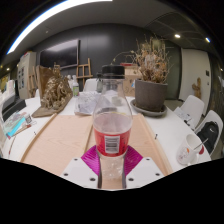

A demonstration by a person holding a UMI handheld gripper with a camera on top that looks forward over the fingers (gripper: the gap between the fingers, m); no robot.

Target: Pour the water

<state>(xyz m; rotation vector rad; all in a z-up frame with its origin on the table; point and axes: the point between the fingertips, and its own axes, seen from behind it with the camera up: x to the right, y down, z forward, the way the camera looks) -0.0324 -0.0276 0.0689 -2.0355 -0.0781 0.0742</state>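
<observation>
- Bottle: clear plastic, upright, a red-and-white label band round its middle; clear rounded shoulders above the label, top partly lost against a dark thing behind it.
- Bottle sits between the two fingers of the claw, its lower part down between the magenta pads.
- Claw: fingers spread about as wide as the bottle, one at each side of it. Pads close against the bottle's sides; cannot tell if both actually press on it, nor if its base rests on the surface.
- Surface: pale wood, long, running away ahead of the claw.
- Beyond the bottle, right of the claw's line: large dark pot with dry, straw-coloured plant stalks.
- Ahead and left: a second dried plant arrangement on the surface.
- White chairs along the right side; more pale seats at the left.
- Room: dark far wall, a dark screen mounted on it, a long bright ceiling light overhead.
</observation>
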